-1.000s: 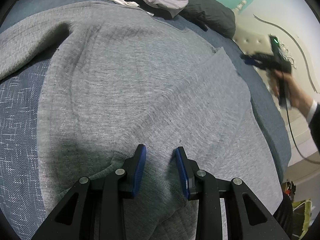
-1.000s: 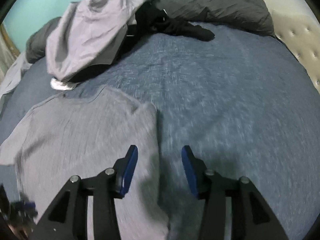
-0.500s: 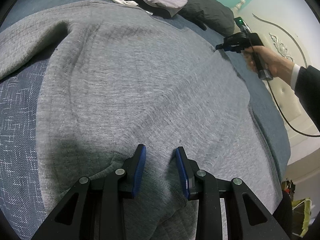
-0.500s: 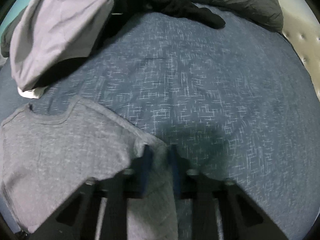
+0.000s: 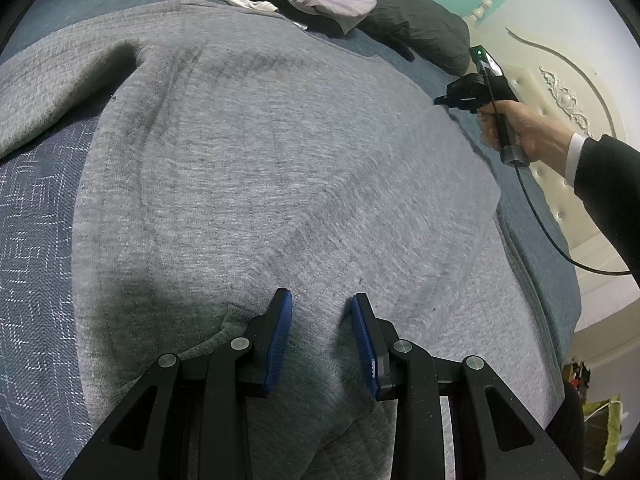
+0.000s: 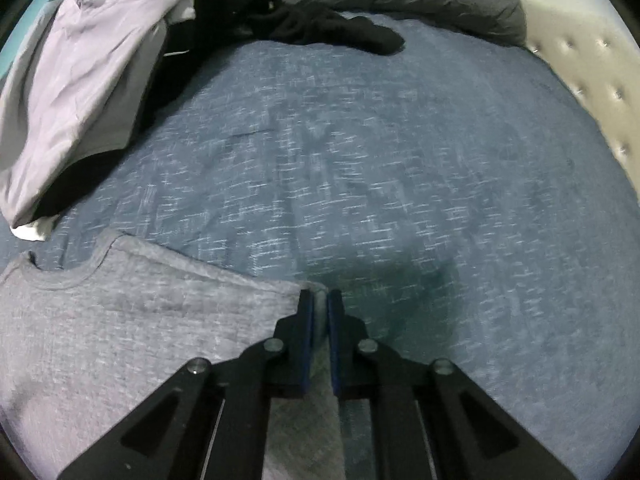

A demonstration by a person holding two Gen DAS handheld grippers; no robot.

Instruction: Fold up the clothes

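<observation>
Since a second ago your right tool [image 6: 320,300] has come down from over the bed onto the corner of the grey sweatshirt [image 6: 120,320] and closed on it, while your left tool [image 5: 322,312] has stayed where it was.

Left wrist view: your left tool sits on a raised bunch of the grey sweatshirt [image 5: 280,160], its blue pads [image 5: 280,332] part-way apart with a ridge of the cloth rising between them; whether they press on it I cannot tell. The rest of the garment spreads flat ahead of the tool across the blue bedspread [image 5: 36,220]. Far ahead and to the right, your right hand [image 5: 520,128] holds the right tool [image 5: 442,101] at the sweatshirt's far corner.

Right wrist view: your right tool's jaws are nearly together, pinching the sweatshirt's corner at their tips. The garment lies left of the tool, neckline up. Blue bedspread [image 6: 400,160] fills the view ahead, with a pile of clothes [image 6: 80,80] far ahead on the left.
</observation>
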